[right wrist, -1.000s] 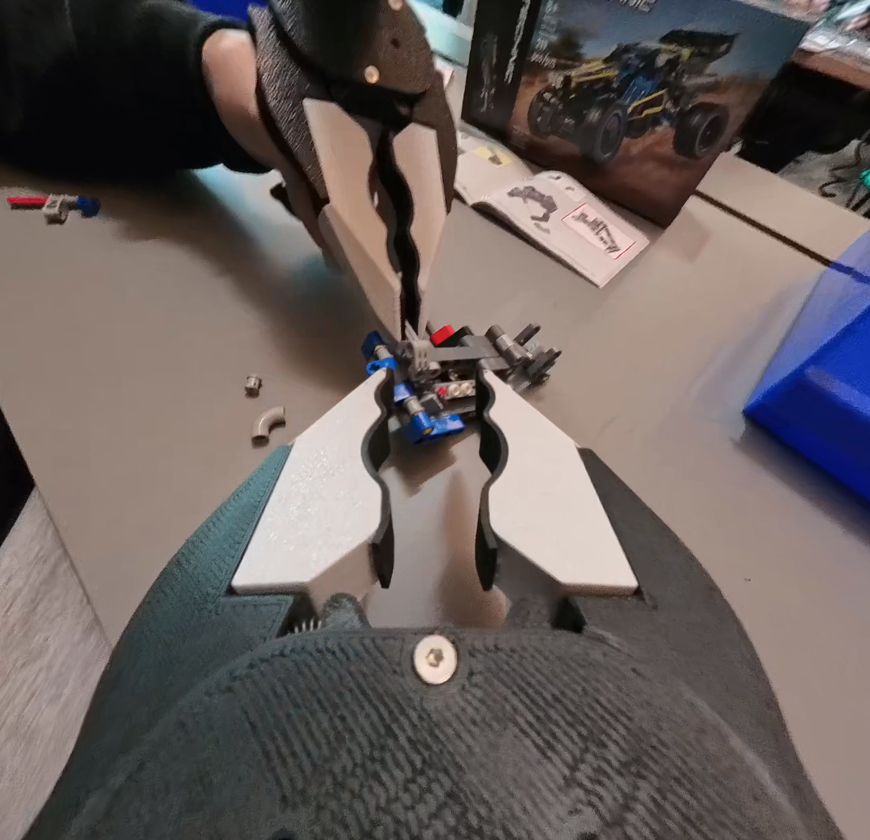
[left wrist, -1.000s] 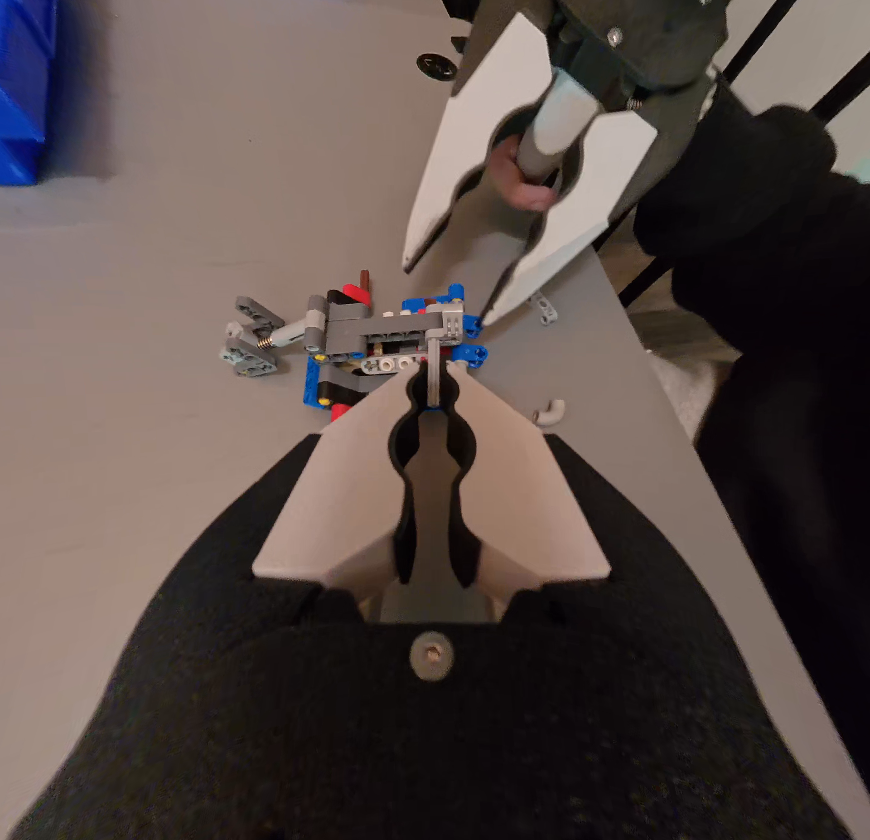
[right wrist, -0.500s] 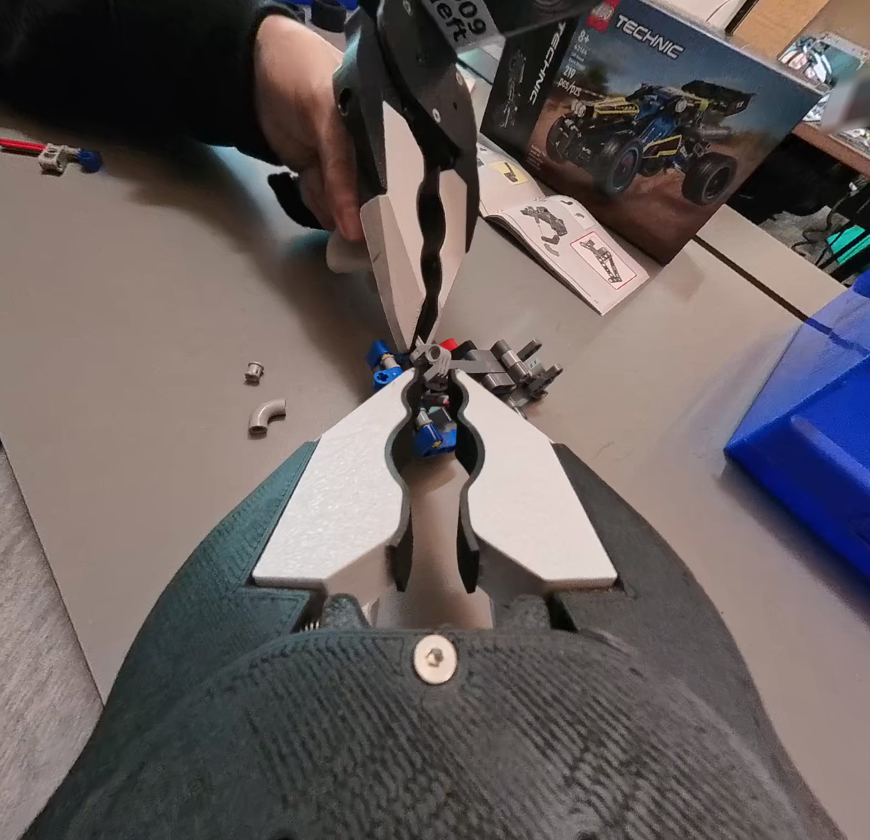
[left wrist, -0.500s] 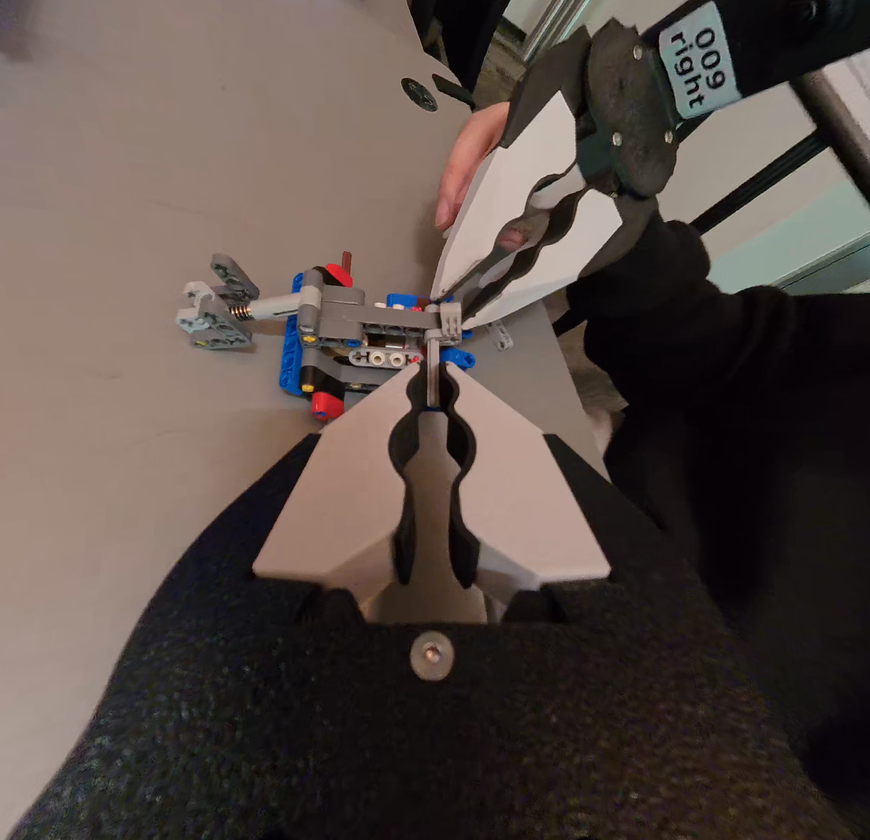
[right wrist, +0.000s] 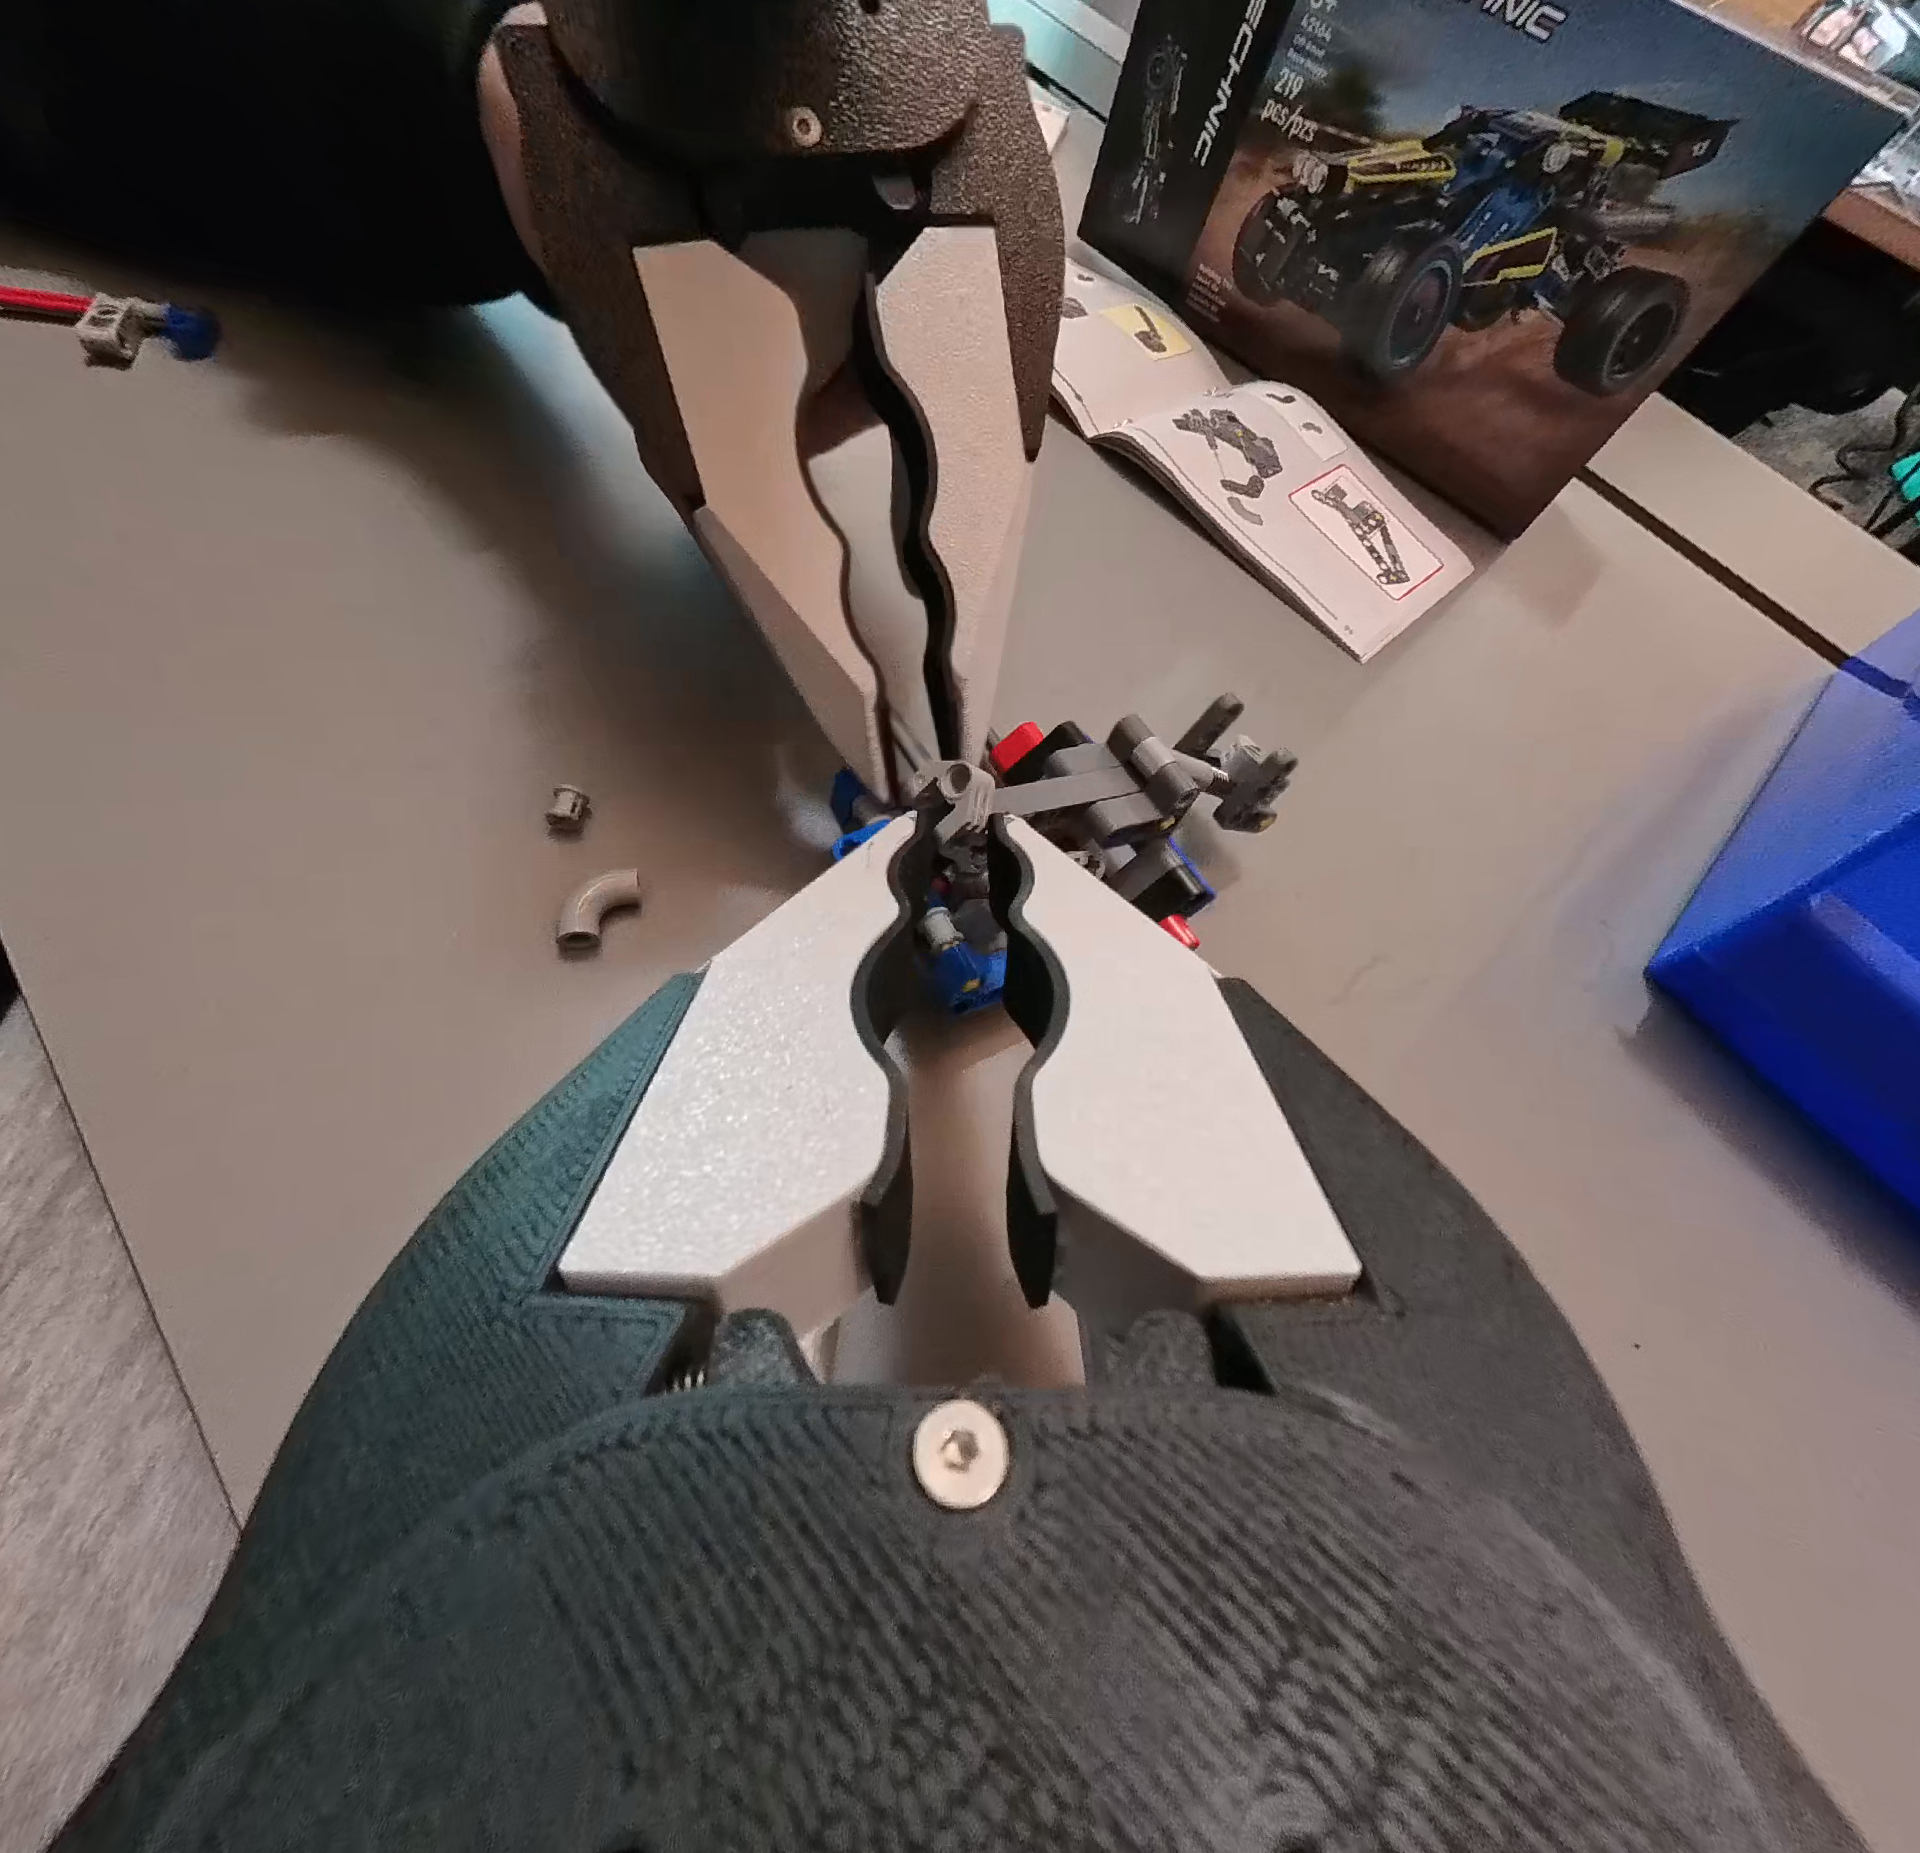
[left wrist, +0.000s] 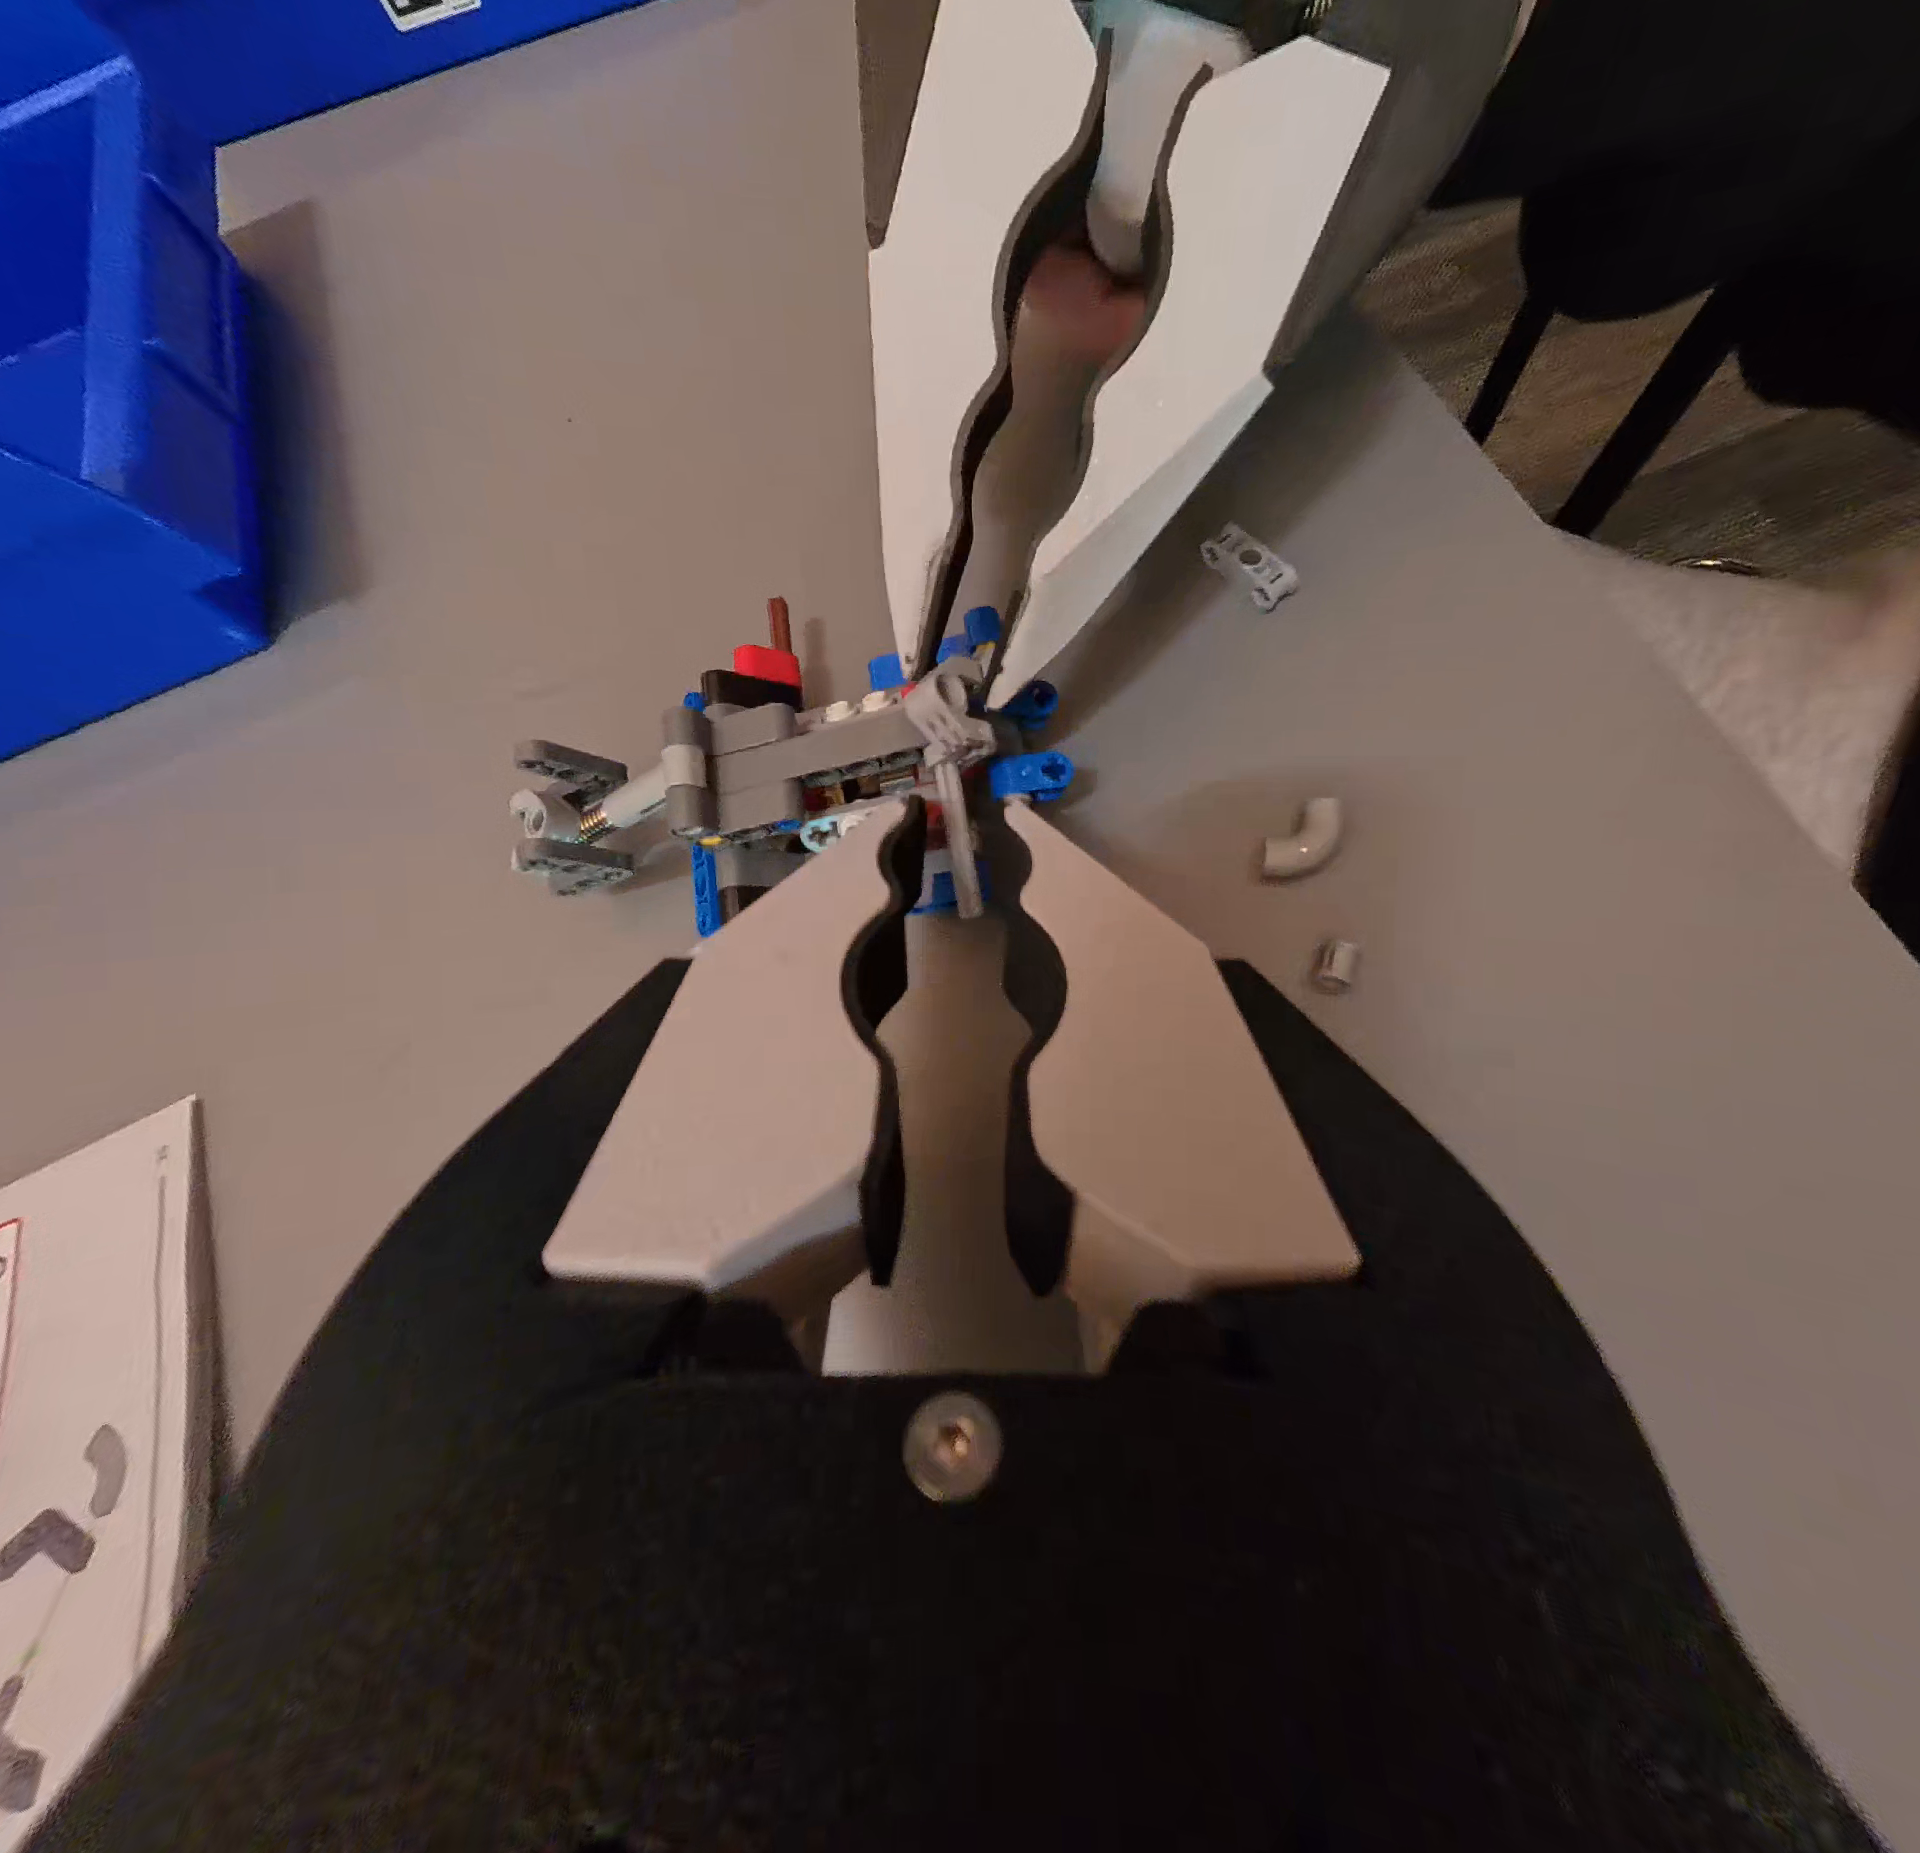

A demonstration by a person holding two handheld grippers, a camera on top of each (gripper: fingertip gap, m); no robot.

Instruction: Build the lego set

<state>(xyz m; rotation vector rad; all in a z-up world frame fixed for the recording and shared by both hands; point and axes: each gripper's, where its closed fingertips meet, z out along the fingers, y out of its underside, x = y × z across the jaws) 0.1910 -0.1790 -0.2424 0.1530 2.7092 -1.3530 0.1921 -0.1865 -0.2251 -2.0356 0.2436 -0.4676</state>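
Observation:
A small brick assembly (left wrist: 790, 754) of grey, blue, red and black pieces lies on the grey table (left wrist: 520, 401). It also shows in the right wrist view (right wrist: 1122, 775). A thin grey axle with a grey connector on top (left wrist: 961, 837) sticks out of its near end. My left gripper (left wrist: 961, 816) stands around this axle with its pads slightly apart, with a gap beside the axle. My right gripper (right wrist: 951, 847) is shut on the assembly's end from the opposite side. In the left wrist view its tips (left wrist: 966, 650) pinch that end. The left gripper (right wrist: 930, 754) comes down from above in the right wrist view.
Blue bins stand at the left (left wrist: 114, 401) and at the right (right wrist: 1808, 930). A toy box (right wrist: 1455, 193) and an open booklet (right wrist: 1278, 494) lie behind. A loose grey elbow (left wrist: 1299, 837), a small bush (left wrist: 1335, 962) and a connector (left wrist: 1252, 562) lie near the table edge. The tips of both grippers are at nearly the same place. My left tips are roughly 6 cm from the loose grey elbow (left wrist: 1299, 837). My right wrist view (right wrist: 601, 896) looks at it from another angle.
My right gripper closed from wide open onto the assembly's end. My left pads, earlier shut on the grey axle, have now parted a little. Both views swung round the assembly.

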